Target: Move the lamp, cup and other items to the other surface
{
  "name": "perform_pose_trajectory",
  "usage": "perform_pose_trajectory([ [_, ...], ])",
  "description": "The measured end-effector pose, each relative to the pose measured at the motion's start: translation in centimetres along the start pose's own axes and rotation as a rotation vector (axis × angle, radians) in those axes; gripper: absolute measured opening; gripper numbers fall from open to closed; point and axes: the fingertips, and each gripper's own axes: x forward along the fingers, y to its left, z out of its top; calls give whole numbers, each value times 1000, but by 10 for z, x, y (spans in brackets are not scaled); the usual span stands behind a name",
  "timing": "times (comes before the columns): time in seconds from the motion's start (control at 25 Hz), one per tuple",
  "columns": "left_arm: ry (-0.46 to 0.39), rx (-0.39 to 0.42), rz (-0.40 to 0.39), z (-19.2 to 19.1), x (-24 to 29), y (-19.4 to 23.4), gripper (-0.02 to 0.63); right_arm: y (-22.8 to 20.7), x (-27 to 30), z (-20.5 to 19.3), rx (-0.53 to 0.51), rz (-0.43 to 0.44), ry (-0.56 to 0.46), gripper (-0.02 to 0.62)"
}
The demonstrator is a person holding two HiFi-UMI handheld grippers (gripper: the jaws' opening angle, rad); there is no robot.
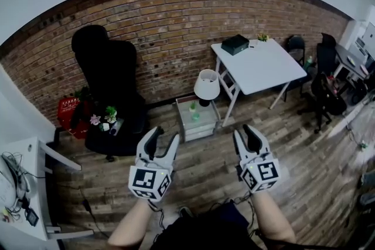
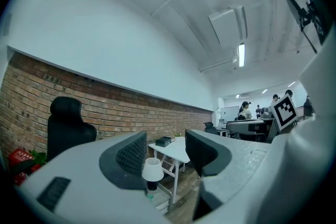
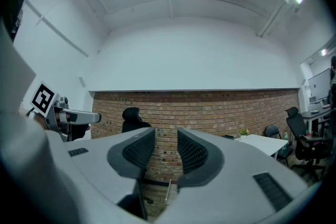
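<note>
Brick wall [image 1: 170,26] at the back. White folding table [image 1: 266,67] on the right, likely the target surface; it carries a black box [image 1: 235,44] at its far end, the rest is bare. Black chair [image 1: 108,79] on the left. Low side table [image 1: 202,127] sits centre, just beside the folding table's leg.

Lamp [image 1: 207,86] stands upright on the side table. A small green item [image 1: 192,106] is next to it, possibly the cup; too small to confirm.

Left gripper [image 1: 167,134]: jaws partly apart, nothing between them, held level and well short of the side table. The lamp lines up through its gap. Right gripper [image 1: 244,130]: narrow gap, also empty, level.

Looks like the approach phase, nothing picked yet.

My call for the reach:
- Open the left jaws wider before closing in.
- Take the lamp by its dark base or stem, not the shade, which would likely crush or slip.
- Keep it upright in transit.
- Mind the green item touching-close to the lamp base.
- Use the right gripper for the small stuff.
</note>
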Motion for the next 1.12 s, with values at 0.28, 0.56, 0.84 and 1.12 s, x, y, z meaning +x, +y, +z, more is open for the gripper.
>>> perform_pose_trajectory([
  [0.28,65,-61,-78,-28,15,5,235,-7,13,-21,2,-15,61,216],
  [0.56,126,-82,-84,-59,66,17,235,-43,69,-56,23,17,119,215],
  [0.84,194,-46,-16,-72,132,71,232,-84,170,-91,68,90,139,213],
  [1.12,276,-40,20,-94,205,84,232,-137,251,-112,94,143,153,199],
])
